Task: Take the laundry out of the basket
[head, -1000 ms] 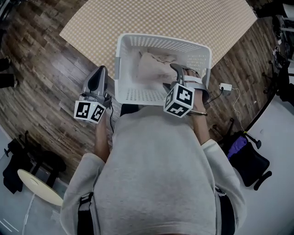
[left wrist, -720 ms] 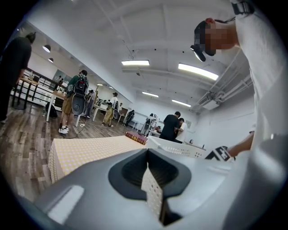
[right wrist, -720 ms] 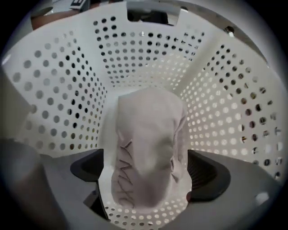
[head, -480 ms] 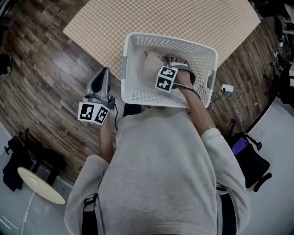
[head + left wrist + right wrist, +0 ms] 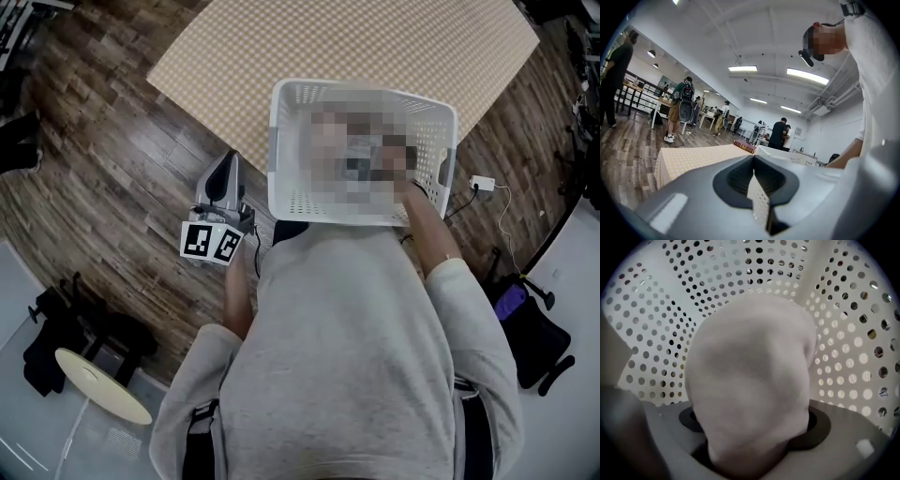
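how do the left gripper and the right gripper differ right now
The left gripper has its jaws together with nothing between them. The right gripper has its jaws wide apart, just closing in, with pale laundry bulging between them. The left gripper sits outside the white basket, beside it, looking out across the room. The right gripper is down inside the basket. The same person holds both.

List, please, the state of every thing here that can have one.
checkered cloth: spread flat.
basket: upright on the checkered cloth.
laundry: pale bundle inside the basket.
right gripper: down in the basket, jaws wide, just been closing, laundry between them.
left gripper: jaws together, empty, beside the basket.
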The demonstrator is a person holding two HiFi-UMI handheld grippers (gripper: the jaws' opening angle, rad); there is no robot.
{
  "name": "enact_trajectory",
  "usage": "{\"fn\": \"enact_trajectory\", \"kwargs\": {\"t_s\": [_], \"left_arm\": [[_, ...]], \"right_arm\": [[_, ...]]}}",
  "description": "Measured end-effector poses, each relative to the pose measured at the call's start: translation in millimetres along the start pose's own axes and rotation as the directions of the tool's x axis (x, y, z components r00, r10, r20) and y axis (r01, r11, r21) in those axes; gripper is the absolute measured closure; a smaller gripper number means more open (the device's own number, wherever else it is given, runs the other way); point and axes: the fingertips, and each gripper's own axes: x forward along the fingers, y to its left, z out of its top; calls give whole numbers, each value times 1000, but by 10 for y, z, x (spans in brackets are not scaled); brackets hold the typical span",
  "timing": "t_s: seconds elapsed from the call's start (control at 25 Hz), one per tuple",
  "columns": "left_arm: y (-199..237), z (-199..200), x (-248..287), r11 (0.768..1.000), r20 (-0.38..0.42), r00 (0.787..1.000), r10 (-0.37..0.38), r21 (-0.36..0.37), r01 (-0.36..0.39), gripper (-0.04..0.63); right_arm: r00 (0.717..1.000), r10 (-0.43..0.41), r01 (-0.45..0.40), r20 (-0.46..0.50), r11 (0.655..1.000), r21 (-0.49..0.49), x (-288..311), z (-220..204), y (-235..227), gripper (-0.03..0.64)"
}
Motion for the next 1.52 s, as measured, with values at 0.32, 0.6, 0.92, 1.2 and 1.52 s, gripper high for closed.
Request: {"fn": "enact_trajectory", "kwargs": {"t_s": [0.32, 0.6, 0.92, 1.2, 1.52], "left_arm": [[-29, 131, -97, 1000, 25, 1000, 7, 26, -8, 588], [-107, 205, -165, 1000, 48, 999, 1, 30, -2, 588], [-285, 389, -39, 996, 78, 995, -65, 64, 60, 588], [-559, 822, 64, 977, 143, 976, -165, 158, 142, 588], [-937, 1111, 148, 949, 187, 945, -269, 218, 227, 588]], "right_arm": [[995, -4, -9, 100, 992, 123, -117, 16, -68, 345], [982, -98, 77, 160, 988, 131, -332, 47, -24, 371], [892, -405, 380, 198, 912, 153, -1191, 63, -255, 370], [751, -621, 575, 224, 782, 238, -1903, 5, -235, 365], [633, -745, 672, 213, 665, 326, -2325, -138, -153, 364]]}}
